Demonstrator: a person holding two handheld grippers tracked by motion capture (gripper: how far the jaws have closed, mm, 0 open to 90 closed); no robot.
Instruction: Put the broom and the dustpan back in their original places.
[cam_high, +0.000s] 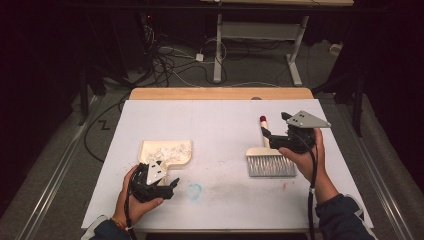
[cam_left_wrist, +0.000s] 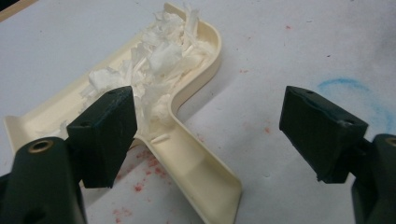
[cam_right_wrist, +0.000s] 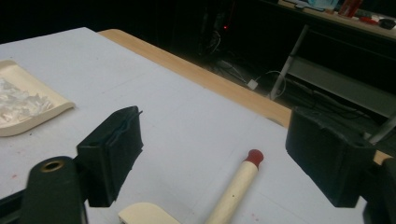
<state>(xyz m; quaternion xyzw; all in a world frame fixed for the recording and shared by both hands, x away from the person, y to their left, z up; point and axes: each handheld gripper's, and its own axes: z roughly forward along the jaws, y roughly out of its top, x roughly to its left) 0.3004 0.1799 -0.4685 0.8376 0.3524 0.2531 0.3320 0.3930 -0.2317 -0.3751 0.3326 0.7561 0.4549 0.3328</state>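
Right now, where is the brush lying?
In the high view the brush lies right of centre on the white table cover, bristles toward the person, just under the right gripper, far right of the dustpan.

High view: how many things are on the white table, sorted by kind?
Cream plastic dustpan holding white paper shreds: 1
Cream brush with grey bristles and red-tipped handle: 1
Black two-jaw grippers, left and right, both open, in the person's hands: 2
Total: 4

Dark room, grey floor (cam_high: 60, 150), tangled cables (cam_high: 170, 60), white desk frame (cam_high: 260, 35) behind.
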